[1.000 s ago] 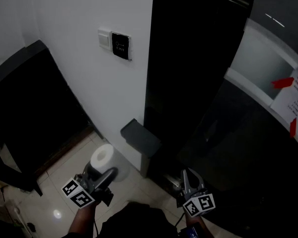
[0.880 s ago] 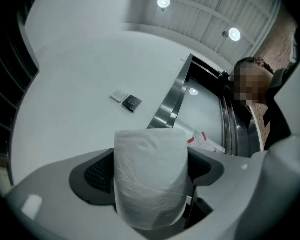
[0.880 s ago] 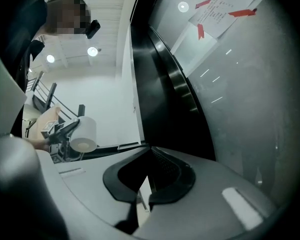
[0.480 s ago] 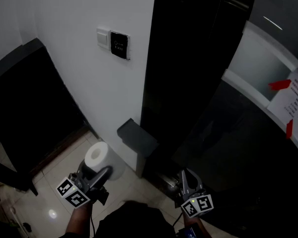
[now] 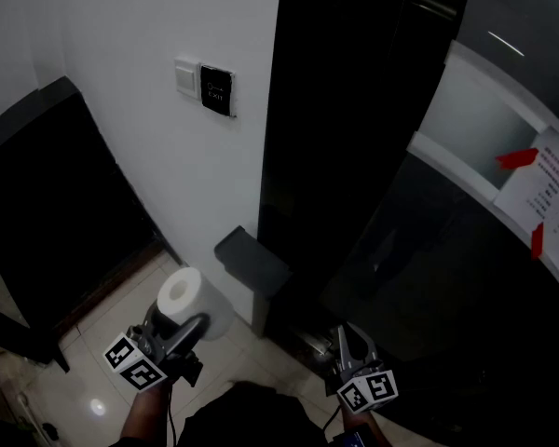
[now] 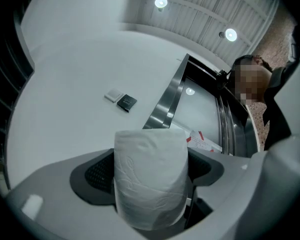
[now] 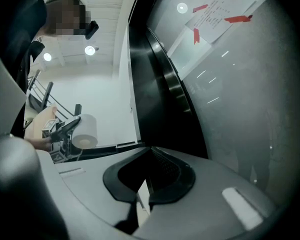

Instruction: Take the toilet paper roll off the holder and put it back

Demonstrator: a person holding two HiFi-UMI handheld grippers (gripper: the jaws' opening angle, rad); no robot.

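A: Left gripper (image 5: pixel 192 318)?
B: Clamped across the white embossed toilet paper roll (image 5: pixel 184 292) — off the dark grey wall holder (image 5: pixel 252 261), at its 8 o'clock, ready to rehang.
A: Right gripper (image 7: pixel 149 171)?
B: Jaws together, empty — kept clear at 5 o'clock.

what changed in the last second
Nothing really moved; only the head view drifted slightly. The left gripper still grips the toilet paper roll, held left of the wall holder. The right gripper stays shut and empty.
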